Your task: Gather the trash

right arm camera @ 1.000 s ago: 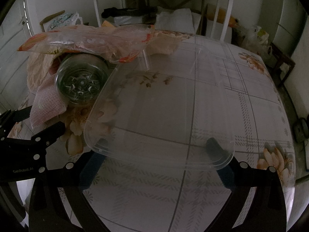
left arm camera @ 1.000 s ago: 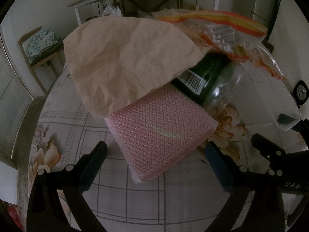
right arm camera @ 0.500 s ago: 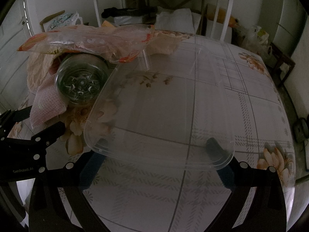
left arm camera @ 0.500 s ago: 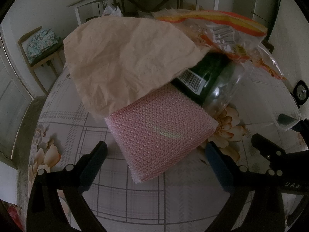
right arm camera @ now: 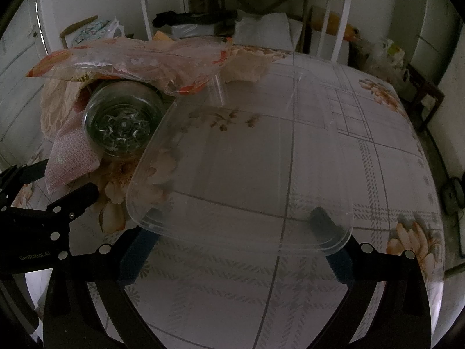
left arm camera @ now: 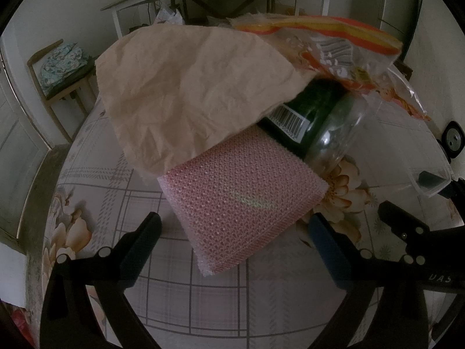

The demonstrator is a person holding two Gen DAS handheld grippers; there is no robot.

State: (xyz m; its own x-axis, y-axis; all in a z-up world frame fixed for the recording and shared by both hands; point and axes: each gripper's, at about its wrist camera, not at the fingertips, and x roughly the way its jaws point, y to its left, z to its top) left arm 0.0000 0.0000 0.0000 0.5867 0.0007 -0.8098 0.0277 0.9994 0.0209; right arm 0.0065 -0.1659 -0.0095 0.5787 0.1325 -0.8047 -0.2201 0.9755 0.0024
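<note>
A: Where's the trash?

B: Heaped near the table's [right arm camera: 363, 157] left edge: pad [left arm camera: 244, 206], paper [left arm camera: 186, 93], bottle [left arm camera: 316, 116], wrapper [left arm camera: 334, 43] on top. A clear tray [right arm camera: 241, 174] lies beside it, over the right gripper's [right arm camera: 232, 232] fingertips.

A: Grippers?

B: Left gripper [left arm camera: 232, 232] spread wide, straddling the pad's near corner, gripping nothing. Right one spread too, holding nothing.

A: Best move?

B: Probably slide the tray under, then sweep the heap in gently; the bottle may roll.

A: Its axis?

B: Lying down, base toward the right gripper, neck hidden under paper.
</note>
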